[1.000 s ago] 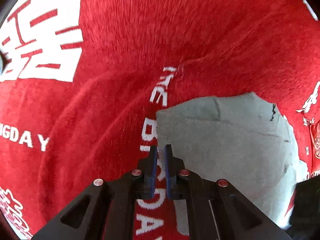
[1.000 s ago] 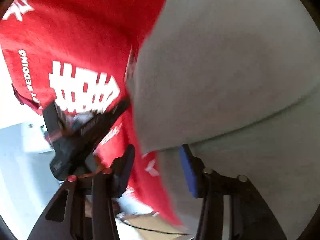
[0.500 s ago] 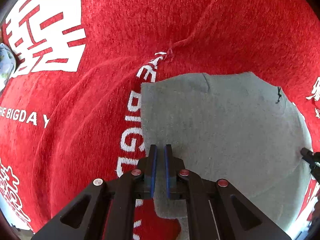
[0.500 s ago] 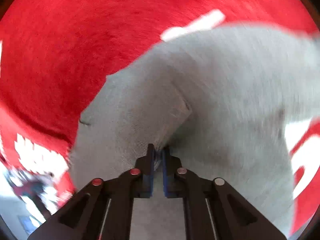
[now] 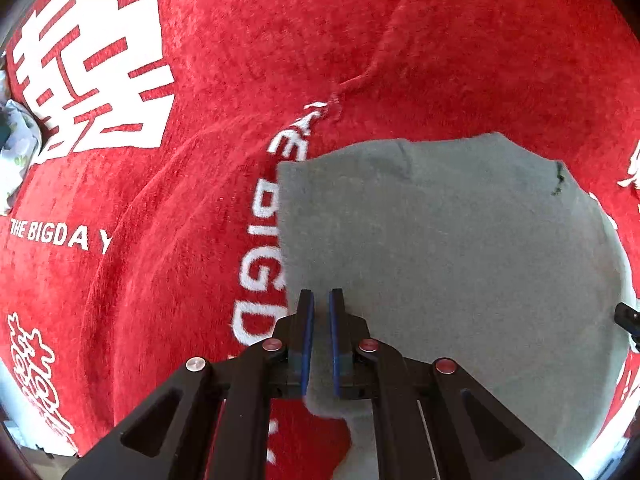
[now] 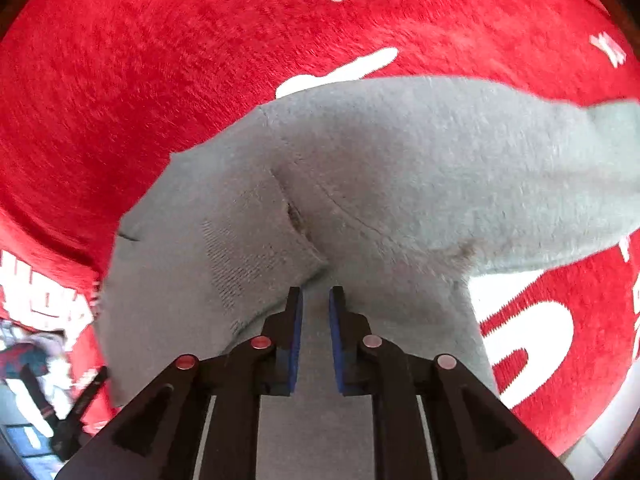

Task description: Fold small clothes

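Observation:
A small grey knit garment [image 5: 460,248] lies flat on a red blanket [image 5: 280,40] with white lettering. My left gripper [image 5: 321,300] points down at the garment's left edge, shut, and only a thin strip of grey shows through the slit between its pads. In the right wrist view the same garment [image 6: 420,152] has a flap folded over, with its corner just ahead of my right gripper [image 6: 316,300]. That gripper's jaws are opening. A narrow gap shows between the blue pads, the grey cloth lies under them, and they press on nothing.
The red blanket [image 6: 140,60] spreads past the garment on every side. A pale patterned item [image 5: 16,148] sits at its left edge. A black tool part [image 5: 626,316] shows at the right edge. Floor clutter [image 6: 32,360] appears past the blanket's lower left edge.
My left gripper slid from the blanket's lettering onto the garment's left edge. My right gripper swung over the grey cloth, shut on a fold, and now stands slightly parted.

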`<state>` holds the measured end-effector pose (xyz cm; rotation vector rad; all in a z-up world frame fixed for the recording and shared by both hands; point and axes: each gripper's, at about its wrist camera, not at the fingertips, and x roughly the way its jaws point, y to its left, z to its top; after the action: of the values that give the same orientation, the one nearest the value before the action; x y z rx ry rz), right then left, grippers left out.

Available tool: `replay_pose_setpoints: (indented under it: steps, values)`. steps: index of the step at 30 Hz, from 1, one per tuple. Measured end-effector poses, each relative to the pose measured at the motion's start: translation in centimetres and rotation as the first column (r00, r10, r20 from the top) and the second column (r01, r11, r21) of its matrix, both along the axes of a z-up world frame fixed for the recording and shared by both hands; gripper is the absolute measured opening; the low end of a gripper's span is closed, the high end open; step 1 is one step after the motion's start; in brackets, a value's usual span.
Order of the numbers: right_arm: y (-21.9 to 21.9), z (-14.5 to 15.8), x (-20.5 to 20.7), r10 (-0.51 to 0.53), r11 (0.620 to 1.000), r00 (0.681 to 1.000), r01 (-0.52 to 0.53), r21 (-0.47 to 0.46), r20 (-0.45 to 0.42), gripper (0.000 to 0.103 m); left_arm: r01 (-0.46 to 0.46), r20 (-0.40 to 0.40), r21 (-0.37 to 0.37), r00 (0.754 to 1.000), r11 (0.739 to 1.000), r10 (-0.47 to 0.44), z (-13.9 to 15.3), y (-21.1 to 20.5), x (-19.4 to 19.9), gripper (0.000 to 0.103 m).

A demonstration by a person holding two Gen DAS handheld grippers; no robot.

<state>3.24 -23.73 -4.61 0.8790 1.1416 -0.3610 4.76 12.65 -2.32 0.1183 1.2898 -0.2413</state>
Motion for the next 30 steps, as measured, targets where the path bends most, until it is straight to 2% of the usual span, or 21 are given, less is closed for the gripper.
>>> replay_pose_setpoints:
  steps: [1, 3, 6, 9, 13, 16, 26, 27, 28, 29, 30]
  values:
    - [-0.4, 0.2, -0.6, 0.001, 1.000, 1.000, -0.001, 0.012, 0.005, 0.044, 0.008, 0.003, -0.003, 1.000, 1.000, -0.008, 0.4, -0.3, -0.4, 0.009]
    - [-0.6, 0.7, -1.6, 0.009, 1.000, 1.000, -0.010, 0.019, 0.026, 0.056, 0.028, 0.005, -0.010, 1.000, 1.000, -0.028, 1.2, -1.4, -1.3, 0.009]
    - [-0.9, 1.2, -2.6, 0.030, 0.999, 0.999, -0.032, 0.038, 0.042, 0.057, 0.060, -0.011, -0.029, 0.998, 0.998, -0.060, 1.9, -3.3, -2.5, 0.009]
    - [-1.3, 1.3, -3.6, 0.037, 0.997, 0.998, -0.040, 0.070, 0.043, 0.064, 0.079, -0.037, -0.013, 0.996, 0.997, -0.079, 2.1, -5.5, -3.7, 0.009]
    - [-1.7, 1.1, -4.4, 0.030, 0.994, 0.998, -0.035, 0.106, 0.048, 0.067, 0.097, -0.063, -0.022, 0.993, 0.995, -0.098, 1.9, -8.1, -4.9, 0.009]
    - [-2.2, 0.9, -5.1, 0.023, 0.991, 0.998, -0.030, 0.130, 0.058, 0.078, 0.109, -0.089, -0.037, 0.990, 0.993, -0.112, 1.6, -9.9, -5.6, 0.009]
    - [-5.9, 0.3, -8.5, -0.043, 0.985, 0.997, 0.031, 0.169, 0.068, 0.081, 0.185, -0.150, -0.038, 0.971, 0.982, -0.188, 0.5, -15.4, -7.9, 0.010]
    - [-6.3, 0.2, -8.9, -0.053, 0.985, 0.996, 0.041, 0.169, 0.068, 0.081, 0.195, -0.152, -0.033, 0.968, 0.980, -0.197, 0.4, -16.0, -8.1, 0.034]
    - [-6.8, 0.2, -9.3, -0.064, 0.984, 0.996, 0.052, 0.169, 0.067, 0.081, 0.206, -0.157, -0.037, 0.965, 0.978, -0.209, 0.4, -16.7, -8.3, 0.062]
    - [-7.4, 0.1, -10.0, -0.083, 0.983, 0.994, 0.071, 0.170, 0.065, 0.081, 0.205, -0.156, -0.021, 0.966, 0.979, -0.206, 0.4, -17.2, -8.5, 0.103]
    - [-7.9, 0.0, -10.4, -0.095, 0.982, 0.993, 0.083, 0.171, 0.063, 0.081, 0.206, -0.132, -0.005, 0.970, 0.979, -0.205, 0.7, -17.7, -8.7, 0.101]
